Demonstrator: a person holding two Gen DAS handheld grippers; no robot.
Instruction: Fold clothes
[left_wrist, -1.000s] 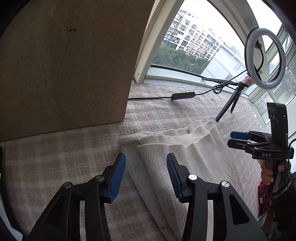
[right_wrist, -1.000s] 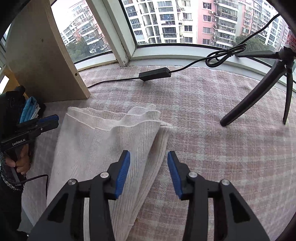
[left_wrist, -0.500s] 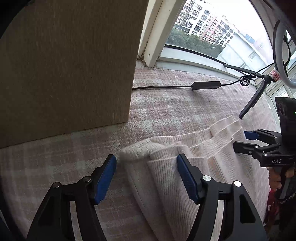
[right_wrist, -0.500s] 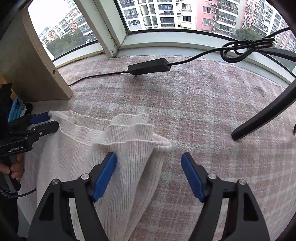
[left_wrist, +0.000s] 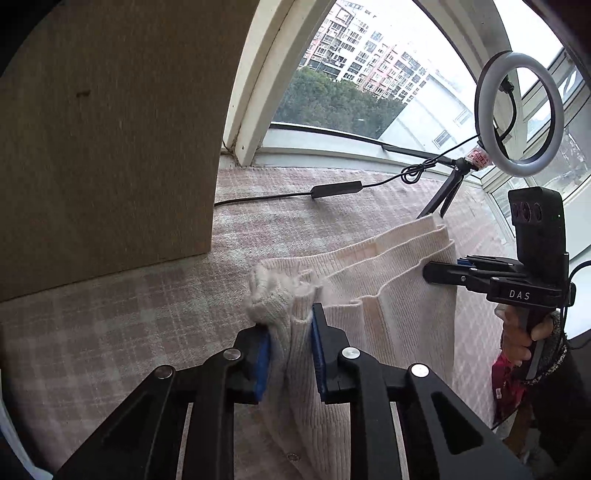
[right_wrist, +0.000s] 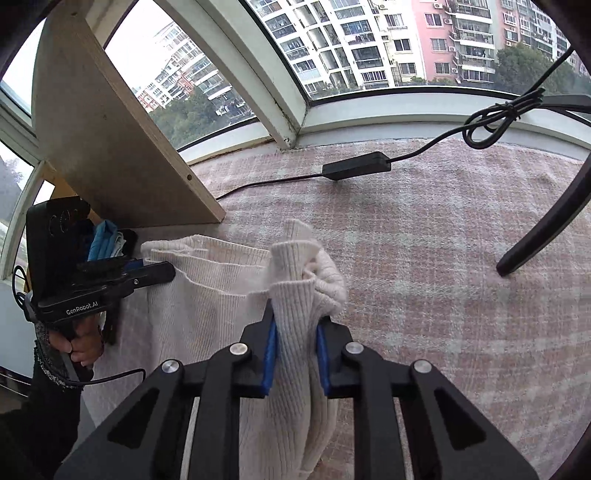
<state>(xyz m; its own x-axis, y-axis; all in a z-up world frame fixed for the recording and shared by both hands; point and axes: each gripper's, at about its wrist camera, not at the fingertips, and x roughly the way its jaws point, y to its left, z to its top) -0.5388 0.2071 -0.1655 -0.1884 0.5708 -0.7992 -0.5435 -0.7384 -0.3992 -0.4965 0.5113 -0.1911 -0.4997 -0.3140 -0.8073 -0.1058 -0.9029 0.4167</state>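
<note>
A cream ribbed knit garment (left_wrist: 388, 306) hangs stretched between both grippers above the pink checked cloth. My left gripper (left_wrist: 290, 343) is closing, its blue pads pressing on the bunched left corner of the garment. In the right wrist view my right gripper (right_wrist: 295, 350) is closing too, its pads clamped on the garment's (right_wrist: 207, 295) right corner, whose fabric bulges up above the fingertips. Each view shows the other gripper at the garment's far edge: the right gripper (left_wrist: 443, 271) and the left gripper (right_wrist: 155, 271), each held by a hand.
The pink checked cloth (right_wrist: 443, 277) covers the surface. A black cable with an inline box (right_wrist: 356, 166) crosses the back. A ring light (left_wrist: 519, 114) on a tripod stands at the back right, one leg (right_wrist: 546, 225) close by. A wooden board (left_wrist: 103, 147) stands at the left.
Both grippers went from open around the garment's top corners to closed on them. They have risen, lifting the garment's top edge off the cloth.
</note>
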